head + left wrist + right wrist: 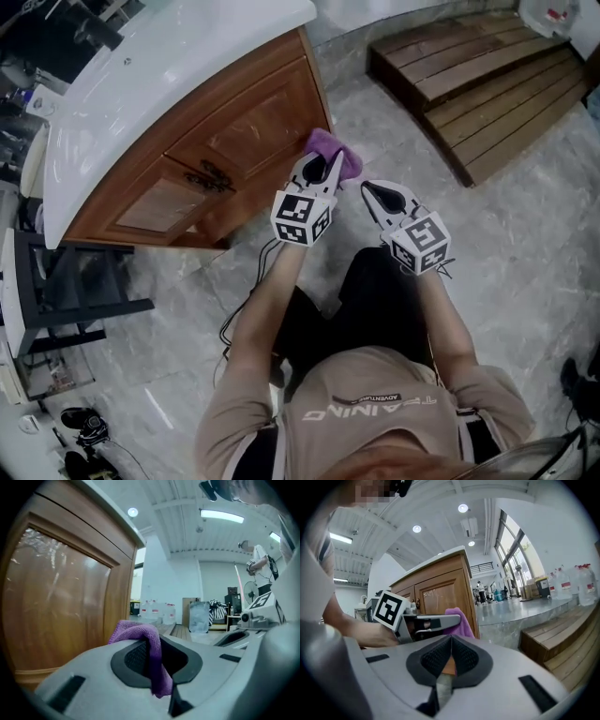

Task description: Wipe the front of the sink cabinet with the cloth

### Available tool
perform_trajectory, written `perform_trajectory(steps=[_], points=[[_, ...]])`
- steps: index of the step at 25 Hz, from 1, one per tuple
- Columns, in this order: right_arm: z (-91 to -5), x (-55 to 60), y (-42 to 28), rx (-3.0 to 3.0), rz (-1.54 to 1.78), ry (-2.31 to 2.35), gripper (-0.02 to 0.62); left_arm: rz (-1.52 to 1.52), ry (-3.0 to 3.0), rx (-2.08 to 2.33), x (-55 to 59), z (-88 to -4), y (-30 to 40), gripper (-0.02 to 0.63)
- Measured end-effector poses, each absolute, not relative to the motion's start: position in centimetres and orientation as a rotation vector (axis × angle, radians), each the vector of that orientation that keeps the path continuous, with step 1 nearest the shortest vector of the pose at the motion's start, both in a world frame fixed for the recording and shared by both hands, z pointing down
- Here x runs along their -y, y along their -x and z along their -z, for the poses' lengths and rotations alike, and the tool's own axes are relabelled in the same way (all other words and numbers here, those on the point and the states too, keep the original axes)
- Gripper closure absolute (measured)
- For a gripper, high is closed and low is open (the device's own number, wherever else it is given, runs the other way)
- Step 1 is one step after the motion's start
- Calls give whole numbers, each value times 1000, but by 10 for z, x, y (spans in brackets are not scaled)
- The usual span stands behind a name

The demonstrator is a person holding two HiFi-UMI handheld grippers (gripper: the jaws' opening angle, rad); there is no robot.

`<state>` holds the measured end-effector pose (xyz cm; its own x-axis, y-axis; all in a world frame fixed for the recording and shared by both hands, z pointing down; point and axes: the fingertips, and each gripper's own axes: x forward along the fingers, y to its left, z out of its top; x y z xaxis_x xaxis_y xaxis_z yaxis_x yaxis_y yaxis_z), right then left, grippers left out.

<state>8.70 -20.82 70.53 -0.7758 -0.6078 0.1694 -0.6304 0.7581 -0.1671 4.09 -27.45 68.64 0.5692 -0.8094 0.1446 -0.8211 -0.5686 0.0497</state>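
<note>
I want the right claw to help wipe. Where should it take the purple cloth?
Probably the bunched part of the cloth sticking out past the left claw, approached from the right claw's own side. That fold is free; the rest is pinched between the left jaws.

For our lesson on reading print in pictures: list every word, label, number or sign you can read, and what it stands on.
"TRAINING": on the person's shirt, upside down in the head view.
Smaller line beside it: too blurred to read.
Red labels on the bottles: too small to read.
Cubes on the left tool and right tool: marker patterns, no words.
</note>
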Motion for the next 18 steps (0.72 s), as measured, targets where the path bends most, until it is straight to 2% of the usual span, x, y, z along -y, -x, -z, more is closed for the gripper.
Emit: perform_trajectory(steps=[9, 18], points=[[-719, 215, -17, 2856, -315, -858, 583, -78, -2561, 1507, 234, -665, 51, 569], [-689, 200, 75, 2979, -115, -674, 583, -35, -2518, 1584, 189, -661, 119, 569]])
